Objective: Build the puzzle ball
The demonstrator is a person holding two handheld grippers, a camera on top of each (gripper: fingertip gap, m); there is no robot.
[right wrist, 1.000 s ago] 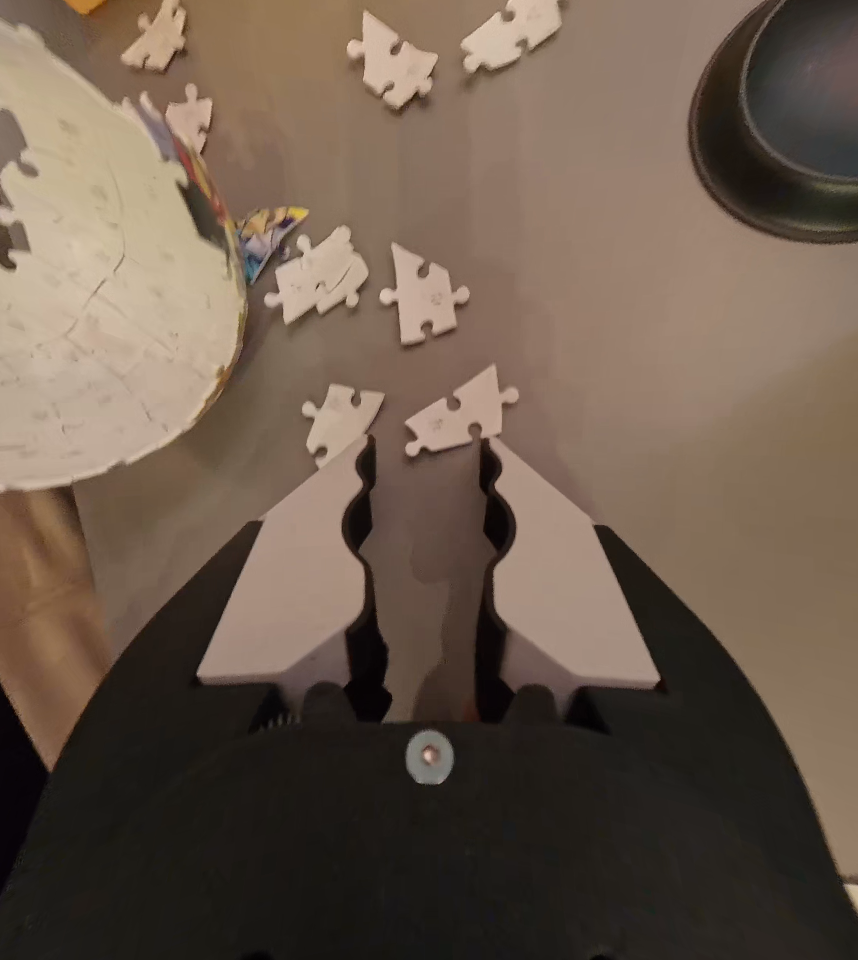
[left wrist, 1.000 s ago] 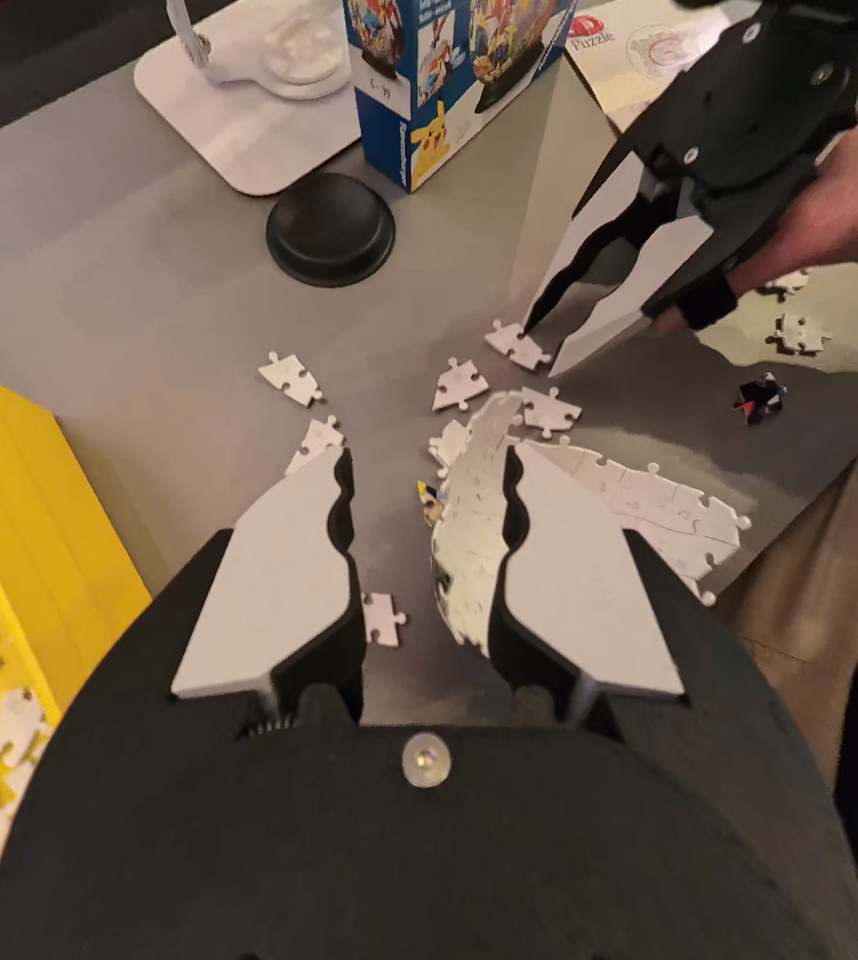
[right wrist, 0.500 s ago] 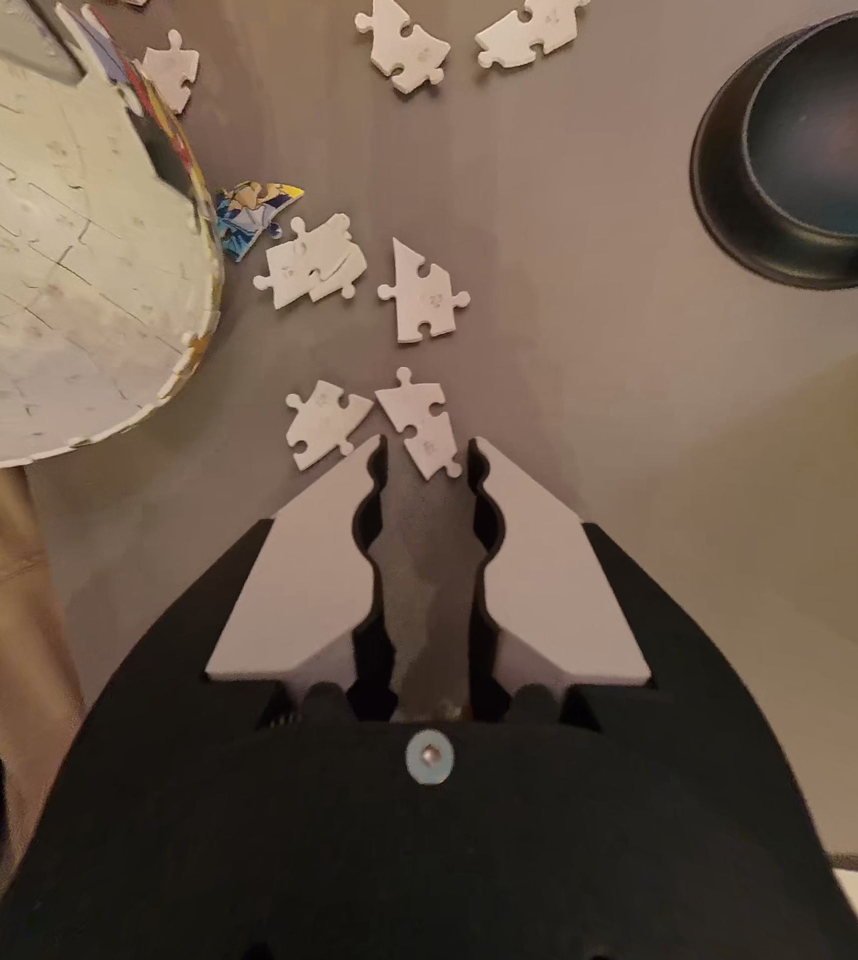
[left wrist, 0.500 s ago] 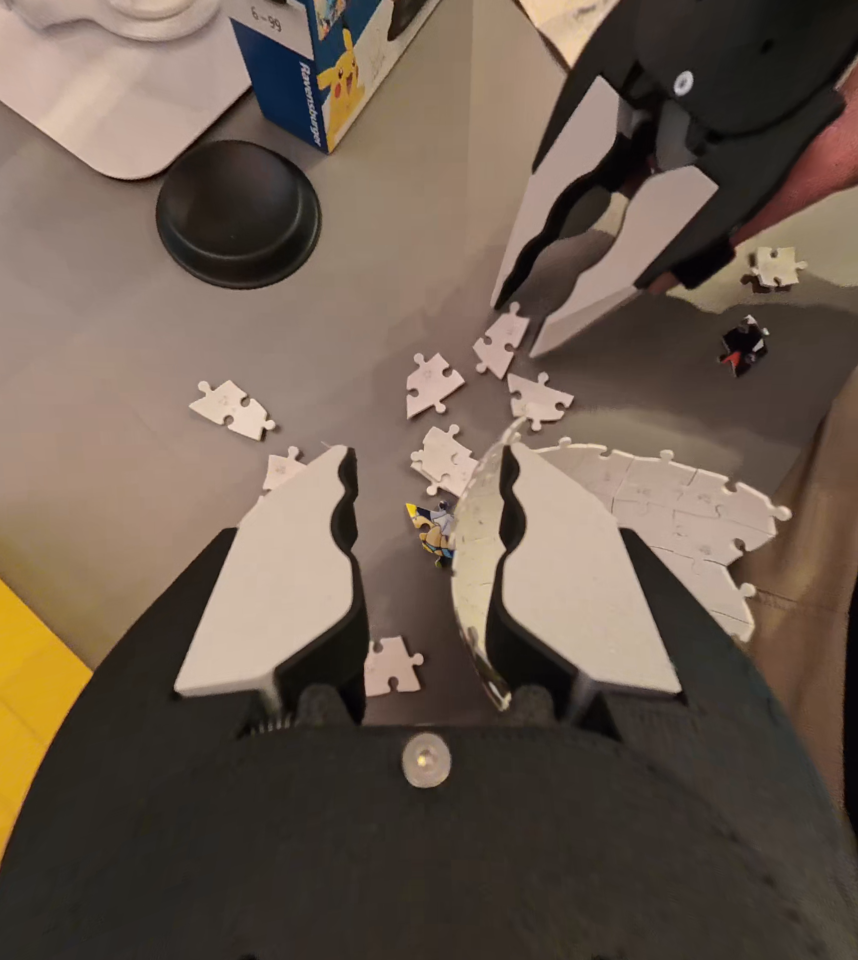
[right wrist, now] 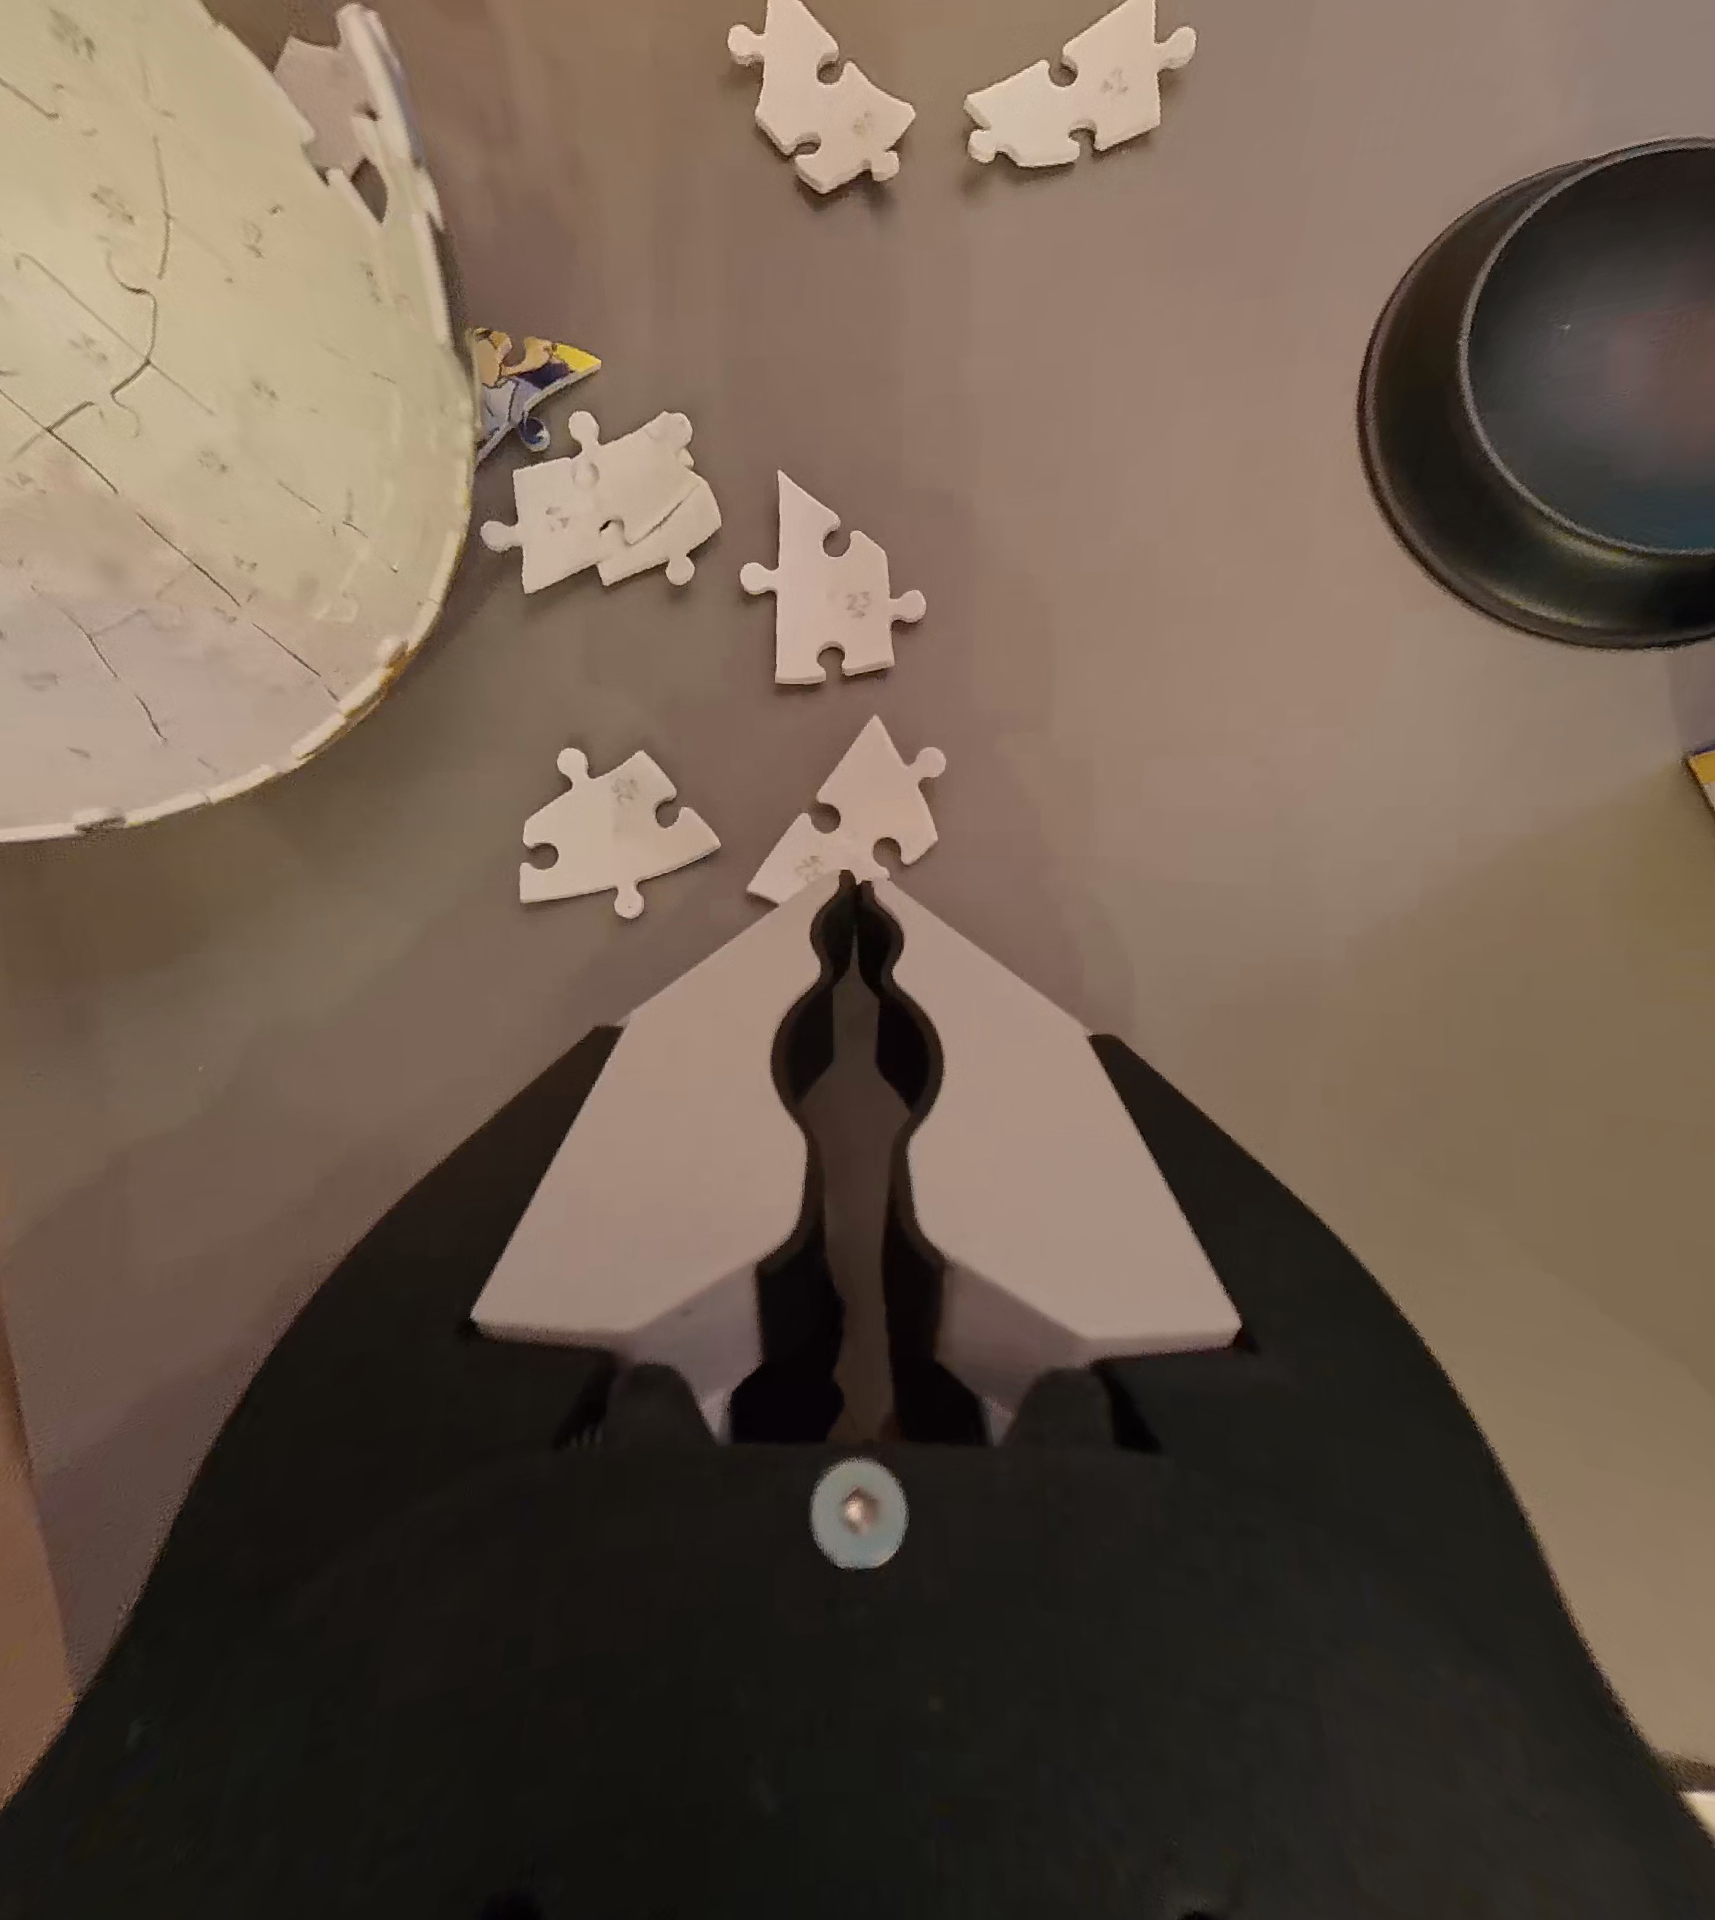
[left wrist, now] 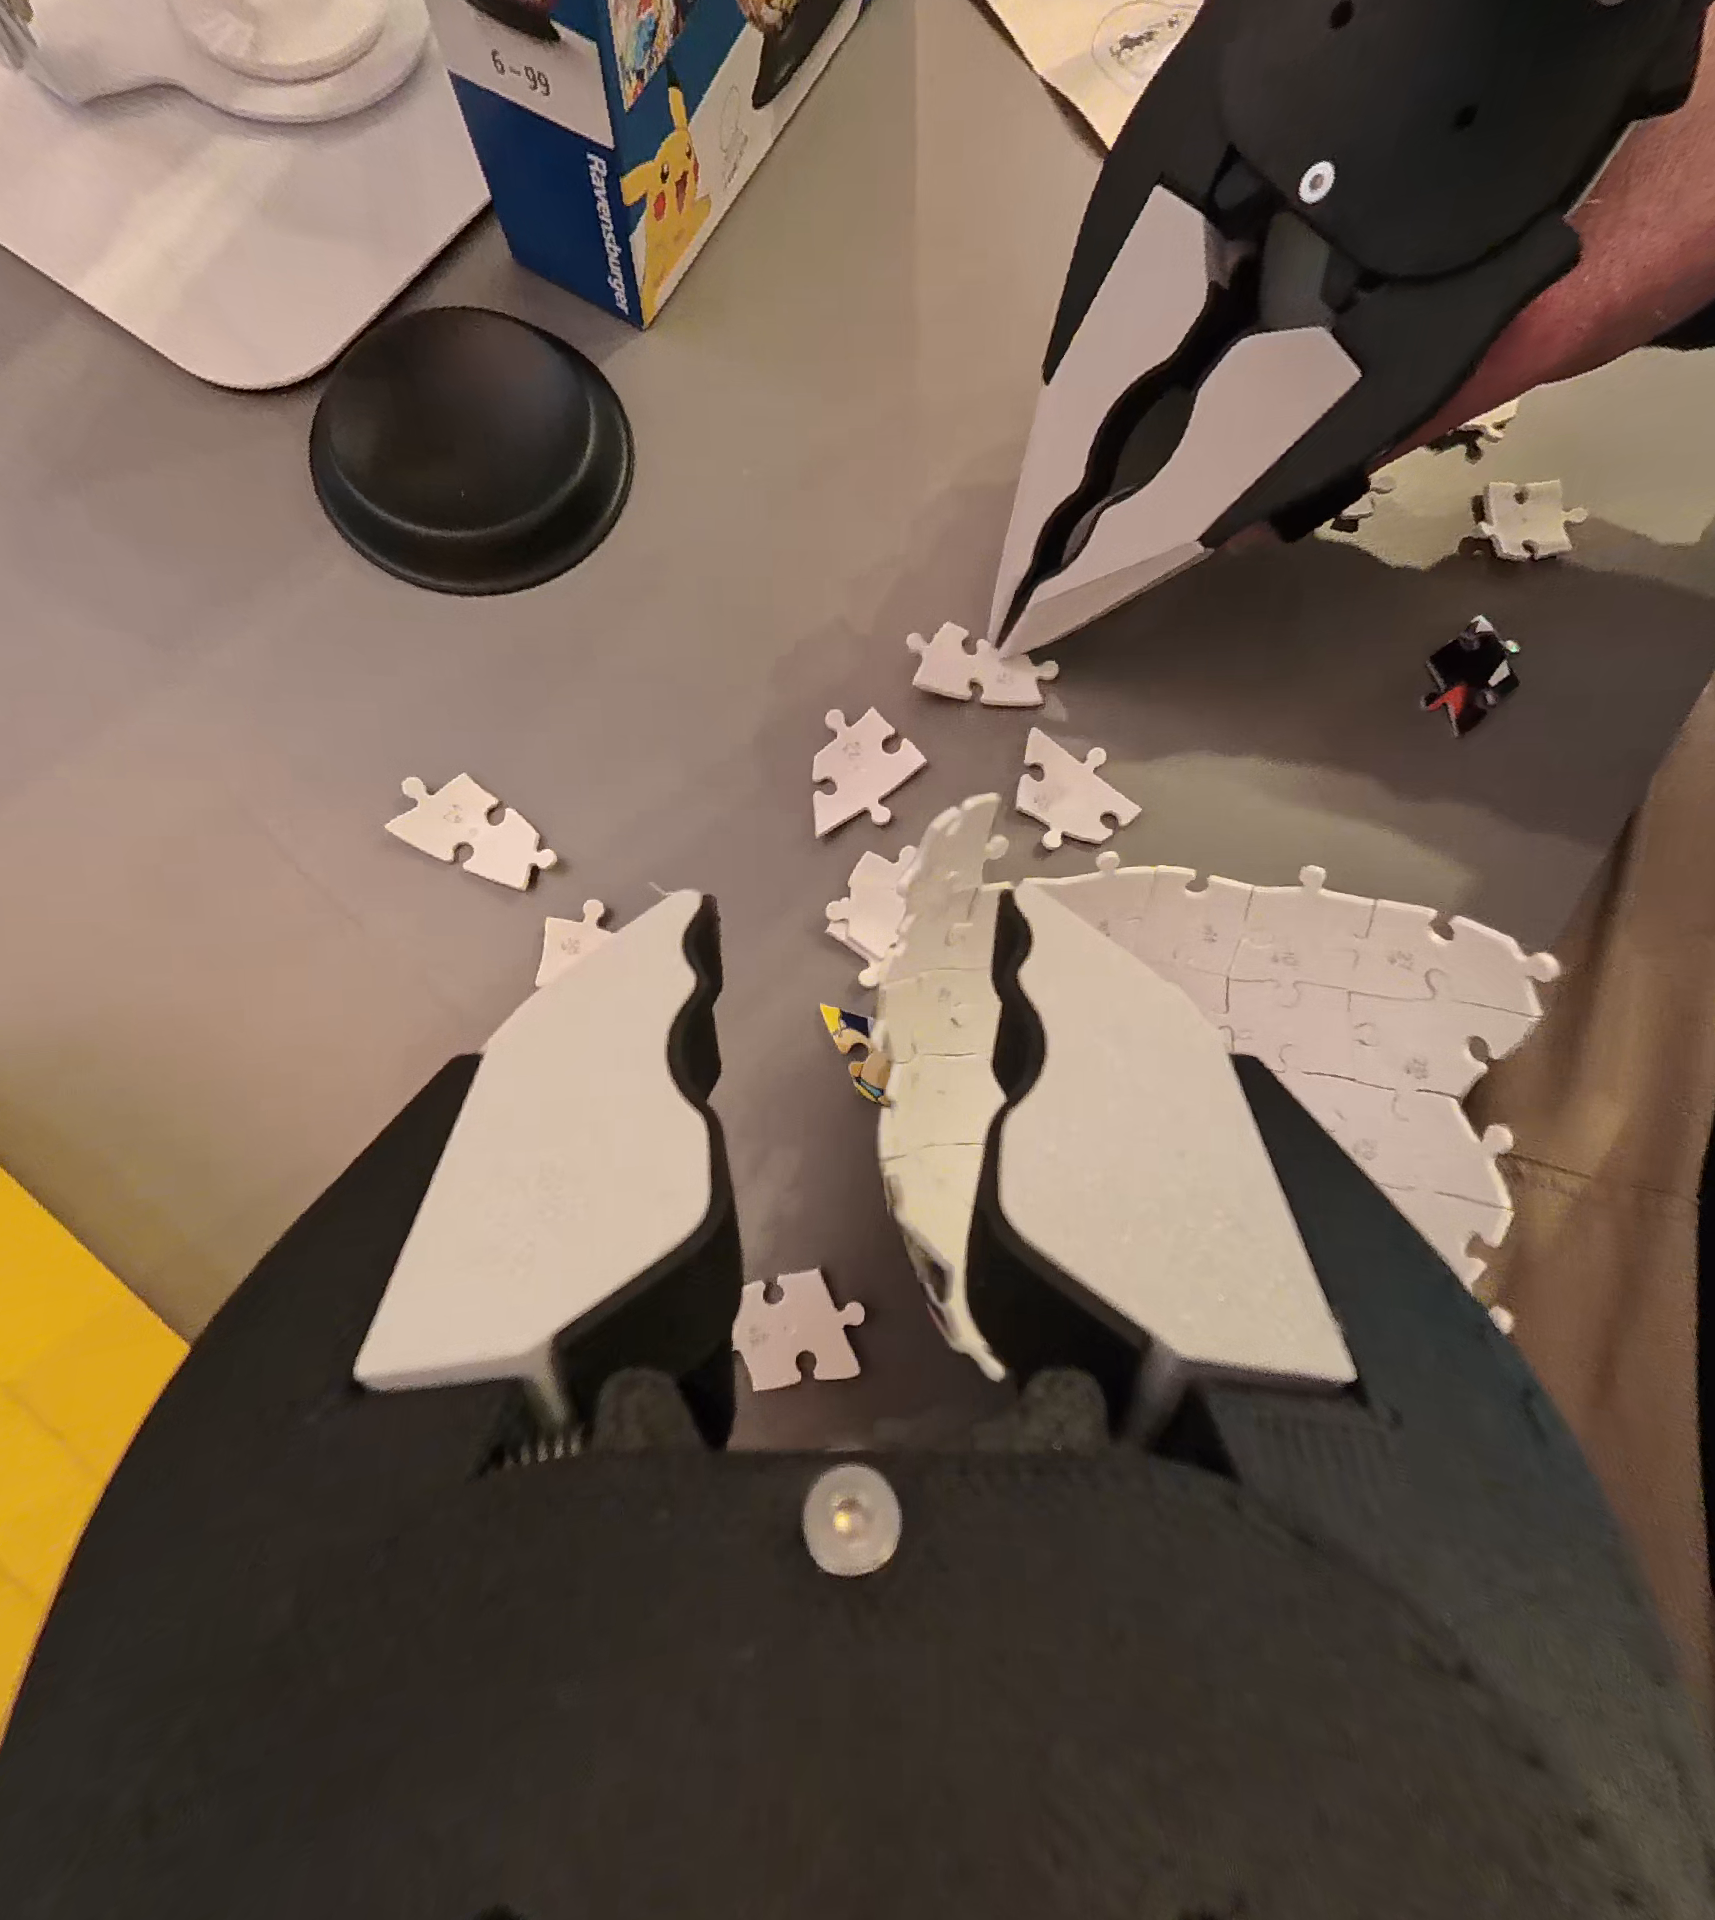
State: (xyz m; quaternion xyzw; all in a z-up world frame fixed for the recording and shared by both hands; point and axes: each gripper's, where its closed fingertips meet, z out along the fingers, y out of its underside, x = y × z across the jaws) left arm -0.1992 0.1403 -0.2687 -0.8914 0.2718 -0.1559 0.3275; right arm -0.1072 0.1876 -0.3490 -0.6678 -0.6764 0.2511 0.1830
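We are pinching the near edge of a thin, light puzzle piece (right wrist: pixel 858 826) flat on the grey table (right wrist: pixel 1144 727) with the right gripper (right wrist: pixel 855 885); left gripper (left wrist: pixel 858 920) spread, bracing the fragile half-built shell (left wrist: pixel 1279 997)

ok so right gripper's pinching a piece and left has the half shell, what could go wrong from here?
1. The right gripper pinches the white piece only at its tips, on one edge; it may slip or twist when lifted.
2. The neighbouring piece lies close by and could get nudged.
3. The left gripper is open, one finger inside the partial shell; the shell hangs past the table edge and could tip off.
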